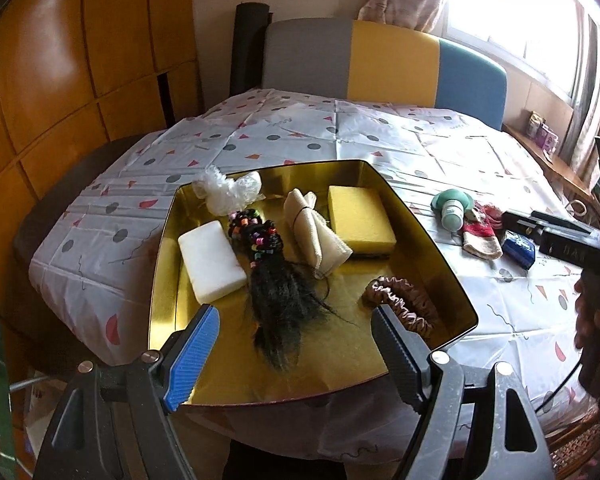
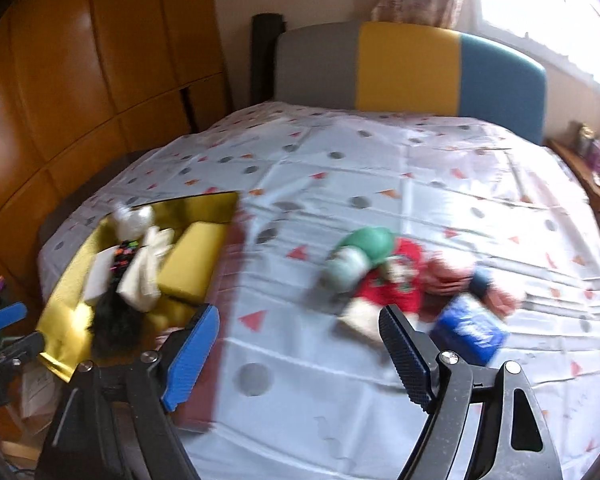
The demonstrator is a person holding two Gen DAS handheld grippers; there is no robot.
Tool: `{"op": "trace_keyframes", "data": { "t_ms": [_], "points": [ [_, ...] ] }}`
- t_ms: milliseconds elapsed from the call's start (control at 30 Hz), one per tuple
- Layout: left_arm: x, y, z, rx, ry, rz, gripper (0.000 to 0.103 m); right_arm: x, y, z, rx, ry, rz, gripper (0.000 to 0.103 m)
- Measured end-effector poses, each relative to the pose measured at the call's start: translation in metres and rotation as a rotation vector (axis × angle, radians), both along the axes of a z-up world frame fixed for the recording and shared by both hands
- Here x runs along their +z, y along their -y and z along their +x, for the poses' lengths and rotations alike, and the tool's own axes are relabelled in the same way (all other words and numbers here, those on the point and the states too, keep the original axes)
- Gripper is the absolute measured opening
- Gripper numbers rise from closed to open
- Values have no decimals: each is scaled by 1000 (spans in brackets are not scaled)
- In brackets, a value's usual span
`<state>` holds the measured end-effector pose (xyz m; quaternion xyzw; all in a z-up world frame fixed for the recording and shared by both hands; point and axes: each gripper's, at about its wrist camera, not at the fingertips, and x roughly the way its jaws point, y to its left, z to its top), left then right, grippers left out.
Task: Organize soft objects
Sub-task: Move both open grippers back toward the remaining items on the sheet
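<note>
The gold tray (image 1: 440,240) stands on the desk (image 1: 380,140), and it already holds a white sponge block (image 1: 210,266), a yellow sponge (image 1: 360,220), a rolled cream cloth (image 1: 314,228), a black hairpiece with coloured beads (image 1: 272,280), a white net puff (image 1: 226,190) and a brown scrunchie (image 1: 400,300). The left hand-held gripper (image 1: 296,356) hangs over the near edge of the tray with its jaws apart and nothing between them. The right hand-held gripper (image 2: 300,356) is also open and empty, above the bare tablecloth. Some soft things lie outside the tray, well apart from it: a green and white toy (image 2: 356,256), a red patterned sock (image 2: 392,280) and a blue packet (image 2: 470,330) (the right wrist view is blurred, so I cannot tell what exactly lies behind them). I judge that the next step is to take one of these. The risk is that they lie touching each other, so a wide closing may catch two things together, or pinch the thin tablecloth and pull it. This would shift the tray. The scrunchie lies close to the tray wall and a careless drop could push it out.
</note>
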<state>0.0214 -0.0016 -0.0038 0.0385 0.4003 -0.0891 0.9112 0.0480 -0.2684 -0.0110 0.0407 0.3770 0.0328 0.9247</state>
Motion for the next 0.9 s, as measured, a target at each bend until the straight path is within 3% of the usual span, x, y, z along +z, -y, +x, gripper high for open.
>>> {"op": "trace_keyframes", "data": {
  "t_ms": [267,400,900],
  "points": [
    [3,19,7,-34,9,34,80,-22,93,0,-242,-10,-56,85],
    [5,35,10,-65,13,55,80,-33,129,-2,-387,-54,10,85],
    [9,97,30,-187,20,108,80,-20,147,-11,-445,2,124,88]
  ]
}}
